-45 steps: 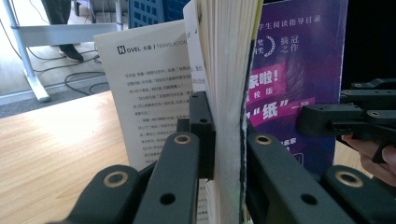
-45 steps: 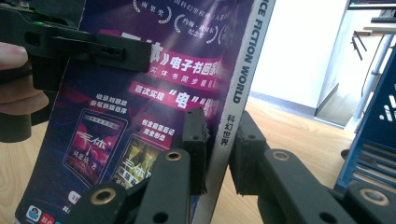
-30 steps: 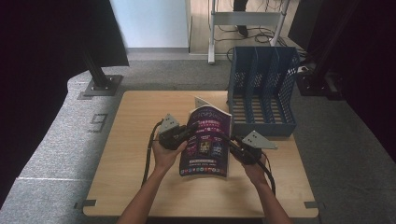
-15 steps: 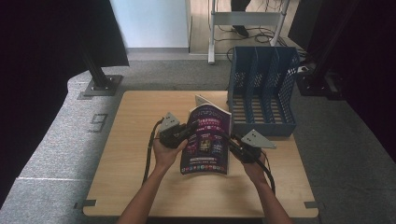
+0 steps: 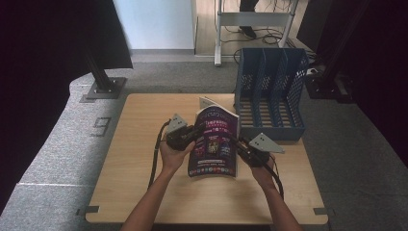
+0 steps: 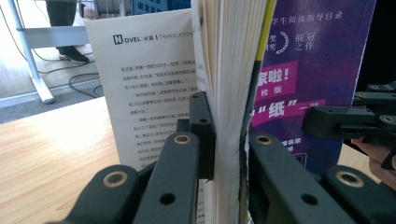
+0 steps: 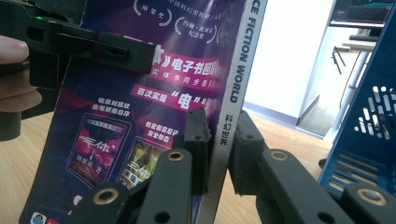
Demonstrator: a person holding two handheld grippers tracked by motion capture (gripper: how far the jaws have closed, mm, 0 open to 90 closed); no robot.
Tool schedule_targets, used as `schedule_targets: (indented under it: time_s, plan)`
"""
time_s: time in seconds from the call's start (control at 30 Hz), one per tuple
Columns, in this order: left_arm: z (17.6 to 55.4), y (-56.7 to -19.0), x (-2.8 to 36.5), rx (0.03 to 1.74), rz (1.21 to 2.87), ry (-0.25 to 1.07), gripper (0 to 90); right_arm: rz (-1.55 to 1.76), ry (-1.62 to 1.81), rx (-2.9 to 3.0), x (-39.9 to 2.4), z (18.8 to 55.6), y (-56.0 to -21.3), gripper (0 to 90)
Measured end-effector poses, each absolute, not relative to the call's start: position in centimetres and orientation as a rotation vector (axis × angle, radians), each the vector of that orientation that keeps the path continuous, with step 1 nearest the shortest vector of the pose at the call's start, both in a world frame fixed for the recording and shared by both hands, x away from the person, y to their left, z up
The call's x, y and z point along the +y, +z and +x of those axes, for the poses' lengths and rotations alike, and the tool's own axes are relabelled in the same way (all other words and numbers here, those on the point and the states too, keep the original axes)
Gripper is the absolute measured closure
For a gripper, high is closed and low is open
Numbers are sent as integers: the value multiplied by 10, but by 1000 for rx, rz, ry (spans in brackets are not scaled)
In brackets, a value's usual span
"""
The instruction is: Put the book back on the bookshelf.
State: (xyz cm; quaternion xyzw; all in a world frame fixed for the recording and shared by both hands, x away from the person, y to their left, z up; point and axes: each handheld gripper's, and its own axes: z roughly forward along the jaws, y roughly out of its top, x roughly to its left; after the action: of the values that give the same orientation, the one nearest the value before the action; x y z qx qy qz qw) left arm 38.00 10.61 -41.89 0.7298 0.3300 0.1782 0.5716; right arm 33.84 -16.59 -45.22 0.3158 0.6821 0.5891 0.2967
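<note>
A paperback book (image 5: 214,142) with a purple cover stands tilted on its lower edge at the middle of the wooden table (image 5: 144,120). My left gripper (image 5: 190,137) is shut on its page edge; in the left gripper view the jaws (image 6: 229,140) pinch the block of pages (image 6: 231,70), and a white printed flap (image 6: 149,84) stands open behind. My right gripper (image 5: 243,147) is shut on the opposite side. In the right gripper view its jaws (image 7: 219,140) clamp the grey spine (image 7: 240,60) next to the purple cover (image 7: 140,116).
A blue slotted file rack (image 5: 272,96) stands on the table's far right corner, just behind the book; its side is in the right gripper view (image 7: 369,126). A white desk frame (image 5: 250,19) with cables stands on the floor beyond.
</note>
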Motion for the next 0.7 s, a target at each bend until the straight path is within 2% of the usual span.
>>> schedule_targets:
  time_s: [0.3,0.5,0.6,0.7]
  plan:
    - [364,-426,115,749,1685,401,837,811,1590,1835,-170,324,-456,797]
    - [357,-428,120,725,1672,401,762,780,1617,1839,-172,314,-457,805]
    - [356,-433,122,736,1664,416,665,765,1635,1837,-175,308,-459,809]
    - [359,-436,121,760,1685,436,527,755,1633,1842,-175,306,-459,810]
